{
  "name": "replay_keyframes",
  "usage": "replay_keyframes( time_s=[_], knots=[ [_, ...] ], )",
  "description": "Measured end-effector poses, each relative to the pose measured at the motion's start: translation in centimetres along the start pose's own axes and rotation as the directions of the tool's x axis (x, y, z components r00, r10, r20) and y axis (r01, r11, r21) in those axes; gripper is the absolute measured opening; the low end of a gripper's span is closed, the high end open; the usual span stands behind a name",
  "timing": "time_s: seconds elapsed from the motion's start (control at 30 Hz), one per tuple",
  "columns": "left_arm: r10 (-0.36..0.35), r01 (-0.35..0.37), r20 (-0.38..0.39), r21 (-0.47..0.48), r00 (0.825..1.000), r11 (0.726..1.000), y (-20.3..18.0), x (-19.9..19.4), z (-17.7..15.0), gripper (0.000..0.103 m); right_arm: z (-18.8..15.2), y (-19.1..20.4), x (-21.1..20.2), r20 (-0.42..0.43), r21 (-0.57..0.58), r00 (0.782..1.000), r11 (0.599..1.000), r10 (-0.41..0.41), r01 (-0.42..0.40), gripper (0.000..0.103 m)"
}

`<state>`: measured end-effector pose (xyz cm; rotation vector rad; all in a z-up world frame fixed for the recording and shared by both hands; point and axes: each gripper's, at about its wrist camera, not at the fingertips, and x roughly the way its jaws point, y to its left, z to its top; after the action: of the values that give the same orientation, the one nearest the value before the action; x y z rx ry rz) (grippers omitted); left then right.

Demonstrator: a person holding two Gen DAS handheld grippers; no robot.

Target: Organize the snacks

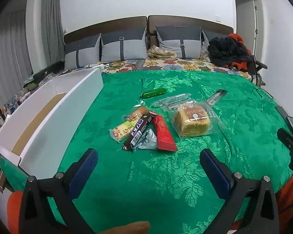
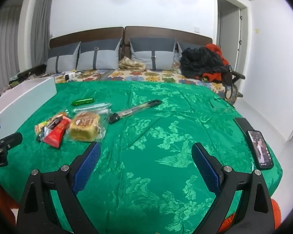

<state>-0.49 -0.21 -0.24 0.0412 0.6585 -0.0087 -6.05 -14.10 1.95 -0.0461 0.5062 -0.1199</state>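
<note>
A green brocade cloth (image 1: 166, 175) covers the near part of a bed, and the snacks lie in a loose cluster on it, left of centre. In the left wrist view the bagged bread loaf (image 1: 193, 121) sits at the right of the cluster; to its left a red wrapper (image 1: 164, 134), a black bar (image 1: 137, 131), a pale yellow packet (image 1: 125, 129) and a small white-and-blue packet (image 1: 149, 139) overlap one another. Farther off lie a green sausage-shaped snack (image 1: 154, 93), a clear tube-shaped packet (image 1: 171, 99) and a long dark-ended clear packet (image 1: 217, 95). A white cardboard box (image 1: 54, 117) stands open along the left edge of the cloth, well apart from the snacks. The left gripper (image 1: 148, 159) hovers just near of the cluster with its blue-padded jaws spread wide and nothing between them. The right gripper (image 2: 146, 153) hangs over bare cloth to the right of the bread, its jaws likewise spread and empty. A phone (image 2: 260, 149) with a lit screen lies at the cloth's right edge. Grey pillows (image 2: 98, 58) line the brown headboard at the far end, with a heap of black and orange clothing (image 2: 203, 62) at the far right.
</note>
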Motion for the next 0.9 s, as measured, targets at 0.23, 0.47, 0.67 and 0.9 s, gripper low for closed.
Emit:
replay_keyframes(
  time_s=[0.23, 0.47, 0.67, 0.9],
  knots=[
    [0.014, -0.014, 0.011, 0.012, 1.000, 1.000, -0.2, 0.1, 0.0, 0.103, -0.1, 0.2, 0.3, -0.012, -0.009, 1.000, 1.000, 0.005, -0.005, 0.096],
    [0.052, -0.052, -0.024, 0.011, 0.998, 0.999, 0.3, 1.0, 0.2, 0.103, -0.3, -0.1, 0.9, -0.027, 0.001, 1.000, 1.000, 0.011, -0.011, 0.096],
    [0.051, -0.050, -0.066, 0.017, 0.996, 0.999, 0.7, 1.6, 0.0, 0.103, -0.4, -0.1, 0.9, -0.028, 0.001, 1.000, 1.000, 0.011, -0.011, 0.096],
    [0.039, -0.038, -0.076, 0.008, 0.996, 0.999, 1.1, 1.6, 0.2, 0.103, -0.4, -0.1, 0.9, -0.025, -0.006, 1.000, 1.000, 0.012, -0.013, 0.096]
  ],
)
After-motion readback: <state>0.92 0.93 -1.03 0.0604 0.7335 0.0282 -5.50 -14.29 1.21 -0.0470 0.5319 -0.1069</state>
